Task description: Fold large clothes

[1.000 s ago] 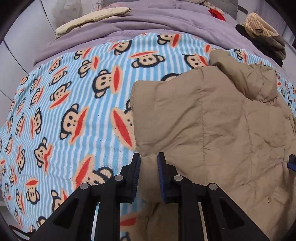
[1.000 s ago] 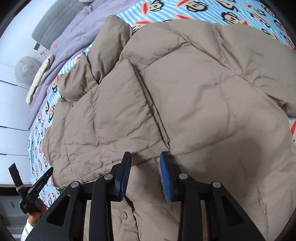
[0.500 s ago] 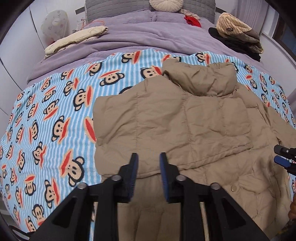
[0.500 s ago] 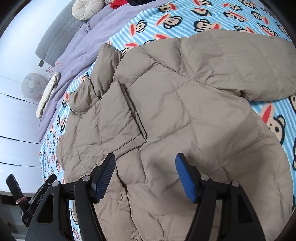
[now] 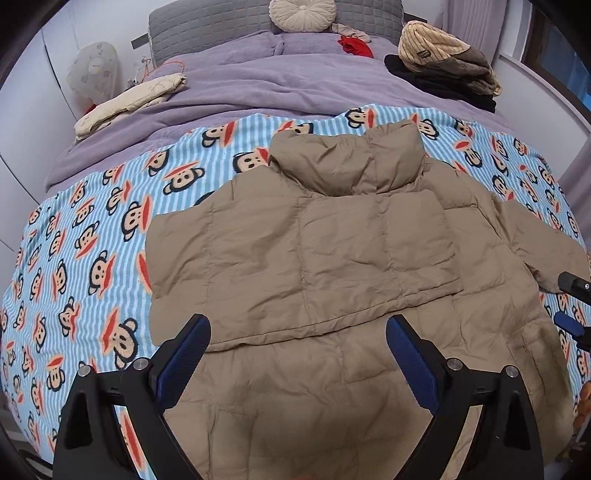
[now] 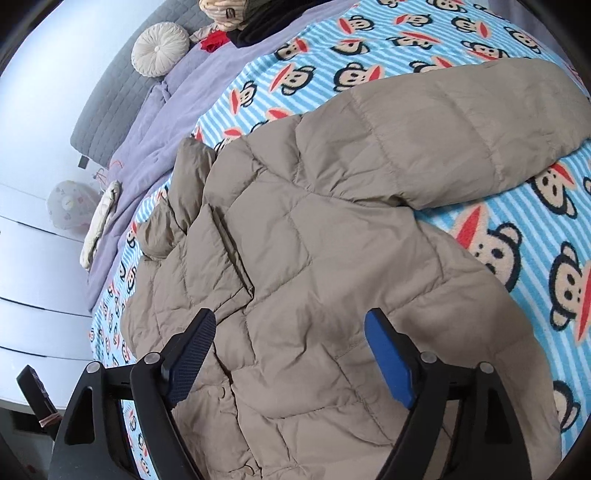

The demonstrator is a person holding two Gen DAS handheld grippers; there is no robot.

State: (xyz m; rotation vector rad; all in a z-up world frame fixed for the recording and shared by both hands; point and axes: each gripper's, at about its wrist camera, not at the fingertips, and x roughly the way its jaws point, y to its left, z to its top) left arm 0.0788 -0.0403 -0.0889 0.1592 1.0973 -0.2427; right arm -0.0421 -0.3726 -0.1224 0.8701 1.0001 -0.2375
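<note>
A tan quilted puffer jacket [image 5: 314, 266] [image 6: 332, 258] lies spread on the monkey-print blanket [image 5: 85, 236] [image 6: 480, 251]. Its left sleeve is folded across the chest; the other sleeve [image 6: 461, 125] stretches out to the side. My left gripper [image 5: 298, 343] hovers above the jacket's lower front, jaws still opening, nothing between the blue pads. My right gripper [image 6: 295, 338] hangs over the jacket's right half, jaws also opening and holding nothing. The right gripper's fingertips [image 5: 570, 321] show at the left wrist view's right edge.
A purple duvet [image 5: 280, 77] covers the bed's head end, with a round cushion [image 5: 301, 14], a stack of folded clothes [image 5: 443, 66], a cream bundle [image 5: 129, 99] and a grey headboard [image 6: 110, 107]. White wall panels run along the left side.
Both grippers let go of the jacket and spread wide. Both pulled back and up, so the whole jacket with its folded sleeve now shows.
</note>
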